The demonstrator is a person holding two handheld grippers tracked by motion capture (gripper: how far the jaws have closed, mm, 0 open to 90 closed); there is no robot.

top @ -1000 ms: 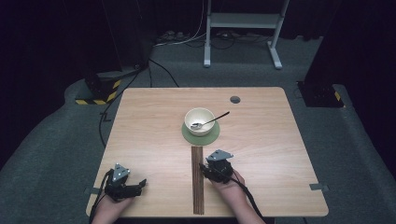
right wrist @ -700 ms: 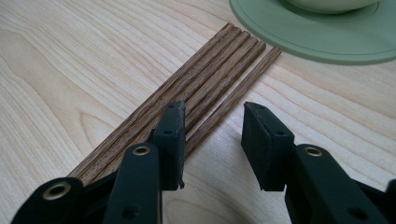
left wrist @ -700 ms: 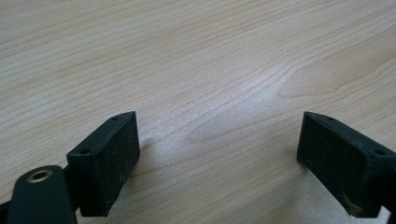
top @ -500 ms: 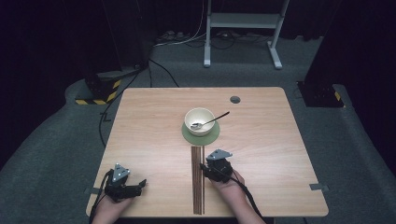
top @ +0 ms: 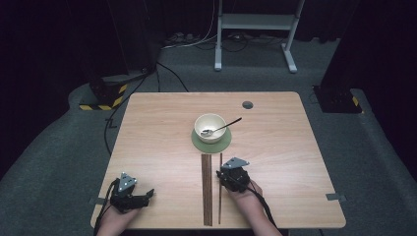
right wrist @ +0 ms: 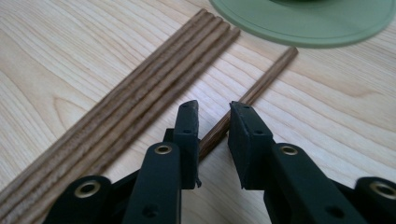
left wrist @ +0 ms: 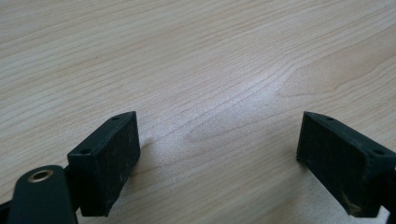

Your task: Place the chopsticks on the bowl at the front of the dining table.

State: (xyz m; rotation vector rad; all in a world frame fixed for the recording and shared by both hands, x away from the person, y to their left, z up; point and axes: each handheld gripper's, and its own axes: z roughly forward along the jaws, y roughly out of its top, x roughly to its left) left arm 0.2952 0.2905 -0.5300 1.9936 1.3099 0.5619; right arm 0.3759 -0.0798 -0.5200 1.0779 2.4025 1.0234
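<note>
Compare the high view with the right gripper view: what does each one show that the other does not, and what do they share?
High view: a cream bowl holding a spoon, the left tongs resting near the table's corner, and dark floor with cables.

Right gripper view: the right tongs have just been closing around a single wooden stick, a small gap remaining at each pad.

Both: that stick, the bundle of sticks, the green mat, and the wooden table.
</note>
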